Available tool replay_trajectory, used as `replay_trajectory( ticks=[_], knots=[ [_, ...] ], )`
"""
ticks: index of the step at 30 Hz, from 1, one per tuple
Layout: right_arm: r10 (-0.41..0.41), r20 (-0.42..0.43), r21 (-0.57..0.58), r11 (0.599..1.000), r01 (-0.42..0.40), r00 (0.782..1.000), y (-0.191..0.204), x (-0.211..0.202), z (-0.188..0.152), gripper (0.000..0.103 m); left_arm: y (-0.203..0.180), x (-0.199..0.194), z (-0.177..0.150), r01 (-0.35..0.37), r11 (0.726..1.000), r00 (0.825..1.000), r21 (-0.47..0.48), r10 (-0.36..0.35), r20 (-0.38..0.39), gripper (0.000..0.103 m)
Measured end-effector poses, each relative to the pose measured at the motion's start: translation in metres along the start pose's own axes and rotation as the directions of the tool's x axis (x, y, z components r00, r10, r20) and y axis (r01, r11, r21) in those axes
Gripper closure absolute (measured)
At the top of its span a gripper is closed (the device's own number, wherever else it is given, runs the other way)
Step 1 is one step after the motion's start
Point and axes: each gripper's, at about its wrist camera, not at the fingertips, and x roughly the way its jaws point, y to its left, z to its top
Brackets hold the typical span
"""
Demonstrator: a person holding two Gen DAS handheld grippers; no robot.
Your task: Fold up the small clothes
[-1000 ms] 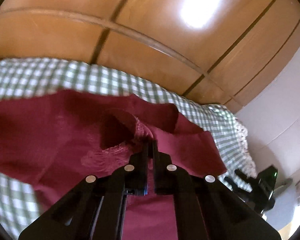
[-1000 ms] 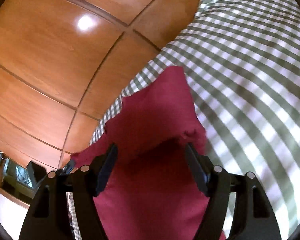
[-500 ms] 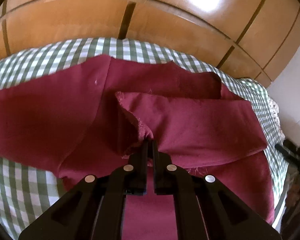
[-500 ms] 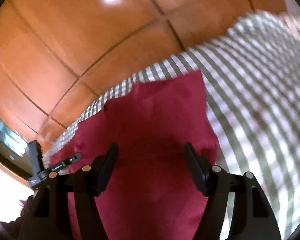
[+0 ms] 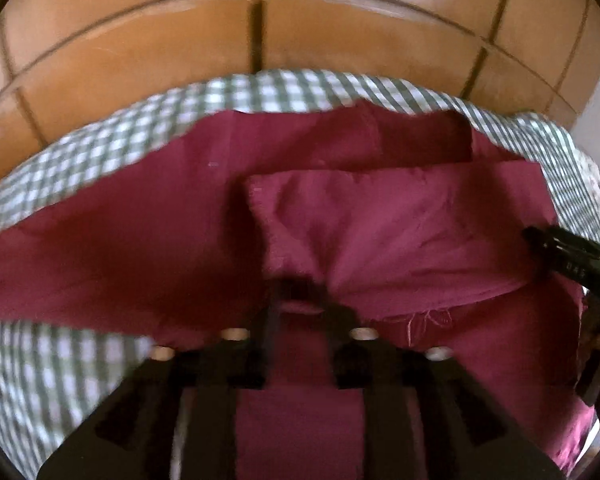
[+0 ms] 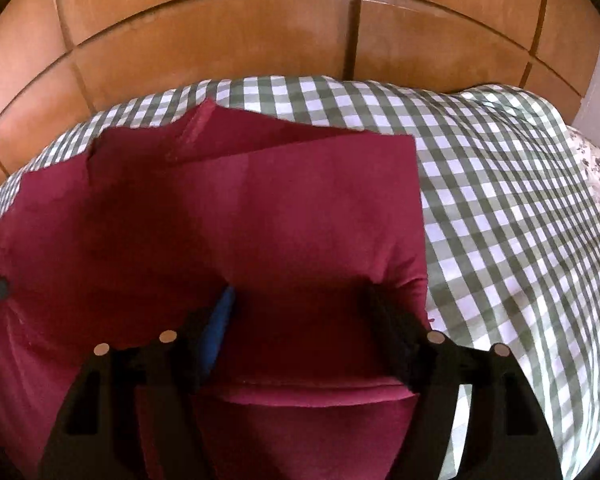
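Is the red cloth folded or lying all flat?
Partly folded. On the red cloth, one flap lies doubled over the layer beneath, its frayed edge showing, on the checked sheet.

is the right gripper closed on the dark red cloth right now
No, the right gripper stands wide open, its fingers spread apart over the dark red cloth on the green checked sheet.

Glossy wooden panelling (image 6: 260,32) rises behind the green-checked bedcover (image 6: 520,208).

Motion-blurred left gripper (image 5: 298,300), finger gap unclear against the maroon cloth (image 5: 400,232). Cut off at the right edge, a dark clamp-like object (image 5: 568,256). Bottom edge crops the right gripper (image 6: 300,320).
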Motion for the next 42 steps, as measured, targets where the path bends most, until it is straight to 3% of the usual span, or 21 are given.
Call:
replay_trajectory(
  ticks=[1,4,6,9,11,15,19,24,27,31,34,35,36,39,42],
  knots=[
    [0.005,0.009,0.017,1.0,-0.005,1.0,-0.001,-0.008,-0.001,0.033,0.009,-0.013,-0.008,0.001,0.999,0.999,-0.044,0.001,0.047,0.054],
    [0.074,0.102,0.03,0.997,-0.078,0.992,0.006,-0.052,-0.015,0.028,0.04,-0.045,-0.04,0.029,0.986,0.99,-0.162,-0.005,0.143,0.054],
    [0.101,0.127,0.001,0.995,-0.102,0.987,0.017,-0.072,-0.033,0.027,0.06,-0.058,-0.063,0.015,0.971,0.989,-0.239,0.021,0.149,0.054],
    [0.173,0.108,-0.04,0.985,-0.17,0.979,0.043,-0.095,-0.069,0.026,0.108,-0.078,-0.1,0.027,0.926,0.993,-0.376,0.019,0.118,0.054],
    [0.177,0.105,-0.086,0.982,-0.169,0.979,0.06,-0.1,-0.086,0.025,0.145,-0.091,-0.12,-0.006,0.895,0.992,-0.446,0.062,0.113,0.054],
    [0.195,0.051,-0.113,0.976,-0.189,0.979,0.085,-0.092,-0.111,0.025,0.216,-0.109,-0.143,0.005,0.799,0.991,-0.602,0.075,0.108,0.054],
    [0.135,0.051,-0.168,0.978,-0.124,0.99,0.1,-0.077,-0.124,0.021,0.272,-0.121,-0.145,0.025,0.719,0.976,-0.694,0.132,0.172,0.054],
    [0.165,0.062,-0.132,0.979,-0.156,0.984,0.094,-0.064,-0.129,0.01,0.324,-0.108,-0.126,0.013,0.626,0.967,-0.78,0.191,0.169,0.054],
    [0.208,0.031,-0.134,0.97,-0.202,0.978,0.092,-0.06,-0.128,0.002,0.355,-0.09,-0.107,0.045,0.591,0.969,-0.806,0.17,0.178,0.054],
    [0.194,0.033,-0.152,0.97,-0.187,0.98,0.096,-0.058,-0.129,0.002,0.383,-0.063,-0.092,0.029,0.534,0.978,-0.845,0.159,0.135,0.055],
    [0.197,0.043,-0.153,0.97,-0.188,0.98,0.096,-0.057,-0.13,0.002,0.401,-0.048,-0.086,0.005,0.49,0.978,-0.872,0.18,0.107,0.071],
    [0.195,0.042,-0.155,0.97,-0.187,0.98,0.097,-0.056,-0.13,0.002,0.403,-0.045,-0.082,0.005,0.492,0.977,-0.87,0.183,0.109,0.077],
    [0.193,0.042,-0.156,0.97,-0.185,0.98,0.097,-0.056,-0.13,0.002,0.405,-0.043,-0.079,-0.002,0.502,0.977,-0.865,0.186,0.106,0.097],
    [0.19,0.044,-0.16,0.97,-0.181,0.981,0.098,-0.056,-0.131,0.002,0.396,-0.05,-0.066,0.01,0.548,0.966,-0.837,0.212,0.15,0.097],
    [0.186,0.051,-0.16,0.971,-0.176,0.981,0.098,-0.056,-0.131,0.002,0.359,-0.074,-0.048,0.11,0.636,0.95,-0.764,0.157,0.268,0.097]
  ],
)
